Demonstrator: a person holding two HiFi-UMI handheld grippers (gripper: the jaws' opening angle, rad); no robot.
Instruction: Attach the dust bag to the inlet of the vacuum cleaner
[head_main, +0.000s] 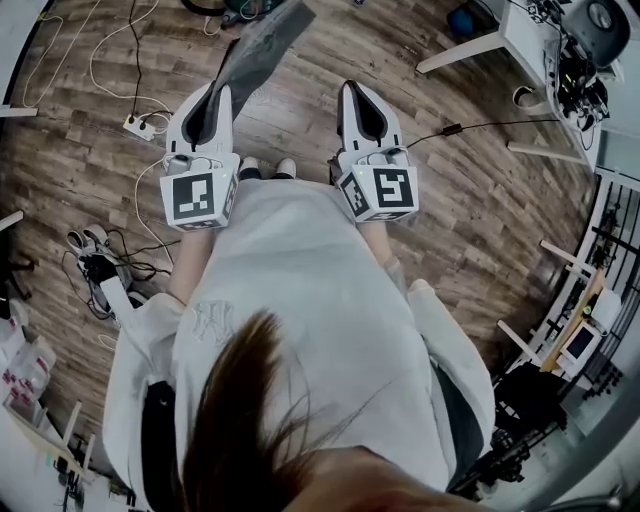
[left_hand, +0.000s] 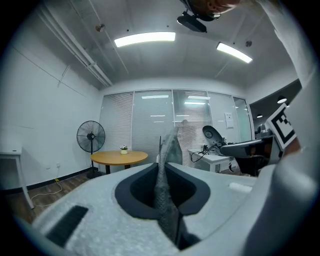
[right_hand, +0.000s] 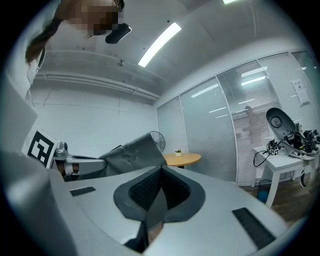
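1. My left gripper is level, its jaws pinching the bag. The bag is a thin grey sheet that sticks out far and a little right over the floor. It hangs in the air and touches nothing else.
2. My right gripper is level just to the right, its jaws pressed together with nothing between them.
3. I judge the step in hand to be carrying the bag to the inlet. Only the near part of the sheet sits in my jaws, so I should keep the pinch firm to stop it slipping or flopping.
4. The free end needs a second hold. I would spread the right jaws and take the far edge. Then the bag's mouth can face the inlet squarely and go on evenly.
5. No view shows the vacuum or its inlet, so I cannot judge how far off they are.
6. I cannot make out the bag's mouth or collar. The left gripper view shows the bag edge-on and the right gripper view shows one creased side. In the head view its far end runs to the top edge.
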